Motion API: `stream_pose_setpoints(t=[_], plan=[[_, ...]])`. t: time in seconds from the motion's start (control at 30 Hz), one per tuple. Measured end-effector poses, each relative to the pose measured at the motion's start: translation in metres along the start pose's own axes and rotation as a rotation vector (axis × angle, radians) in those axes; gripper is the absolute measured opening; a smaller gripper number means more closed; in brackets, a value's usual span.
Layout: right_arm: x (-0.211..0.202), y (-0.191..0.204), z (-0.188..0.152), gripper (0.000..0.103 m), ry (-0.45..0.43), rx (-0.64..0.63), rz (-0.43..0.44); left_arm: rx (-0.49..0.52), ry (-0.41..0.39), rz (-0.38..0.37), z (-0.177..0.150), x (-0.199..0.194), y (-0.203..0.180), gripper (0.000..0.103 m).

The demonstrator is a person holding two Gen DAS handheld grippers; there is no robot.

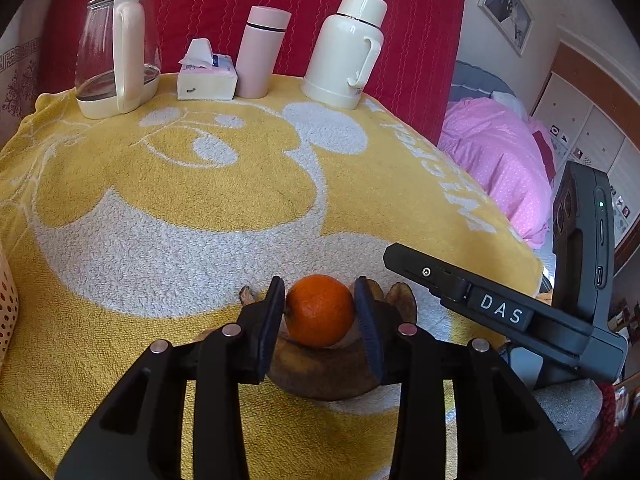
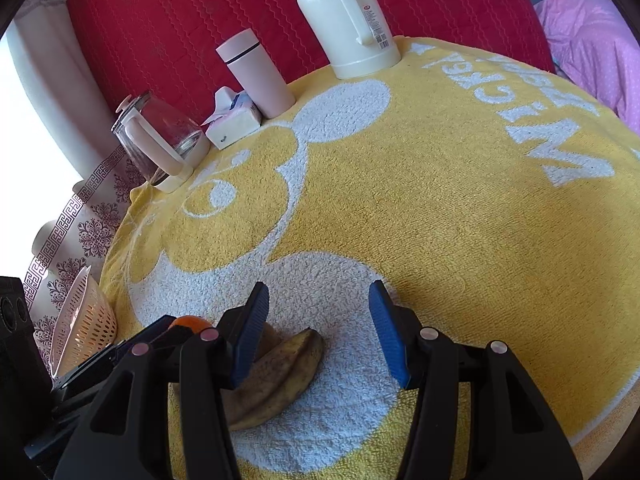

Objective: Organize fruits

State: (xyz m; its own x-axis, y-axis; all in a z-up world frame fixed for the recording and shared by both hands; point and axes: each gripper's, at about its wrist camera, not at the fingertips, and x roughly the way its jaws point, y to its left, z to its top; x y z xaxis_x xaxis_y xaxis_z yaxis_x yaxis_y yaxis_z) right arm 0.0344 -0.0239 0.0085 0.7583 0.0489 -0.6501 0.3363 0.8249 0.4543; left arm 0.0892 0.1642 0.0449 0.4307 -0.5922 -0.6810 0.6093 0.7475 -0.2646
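An orange (image 1: 320, 312) sits between the pads of my left gripper (image 1: 321, 322), which is shut on it, just over a bunch of brown-spotted bananas (image 1: 320, 376). The bananas (image 2: 276, 376) lie on the yellow-and-white towel (image 2: 440, 200). In the right wrist view, my right gripper (image 2: 320, 320) stands open above the banana tips with nothing between its blue pads. Only a sliver of the orange (image 2: 188, 322) shows there, behind the left gripper's black frame. A perforated peach-pink basket (image 2: 84, 320) stands at the towel's left edge.
Along the back, against a red quilted panel, stand a glass kettle (image 1: 116, 52), a tissue pack (image 1: 206, 76), a pink flask (image 1: 260, 52) and a white thermos jug (image 1: 344, 48). A bed with a pink quilt (image 1: 500, 160) lies beyond the right edge.
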Motion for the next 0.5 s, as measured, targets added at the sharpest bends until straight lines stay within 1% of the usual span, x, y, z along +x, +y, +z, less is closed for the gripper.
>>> stream_pose_setpoints(t=[0.07,0.2,0.33,0.4,0.5], plan=[[0.000,0.008,-0.001,0.053,0.017,-0.047,0.023,-0.033,-0.017,0.006,0.004,-0.008,0.009,0.030],[0.000,0.034,-0.005,0.053,0.041,-0.188,0.034,-0.071,-0.064,0.033,0.013,-0.027,0.024,0.030],[0.004,0.061,-0.007,0.053,0.062,-0.366,-0.013,-0.094,-0.091,0.081,0.019,-0.040,0.039,0.030],[0.007,0.065,-0.004,0.053,0.079,-0.402,-0.030,-0.106,-0.094,0.100,0.020,-0.043,0.044,0.030],[0.008,0.064,0.001,0.052,0.094,-0.391,-0.003,-0.113,-0.081,0.131,0.021,-0.043,0.050,0.032]])
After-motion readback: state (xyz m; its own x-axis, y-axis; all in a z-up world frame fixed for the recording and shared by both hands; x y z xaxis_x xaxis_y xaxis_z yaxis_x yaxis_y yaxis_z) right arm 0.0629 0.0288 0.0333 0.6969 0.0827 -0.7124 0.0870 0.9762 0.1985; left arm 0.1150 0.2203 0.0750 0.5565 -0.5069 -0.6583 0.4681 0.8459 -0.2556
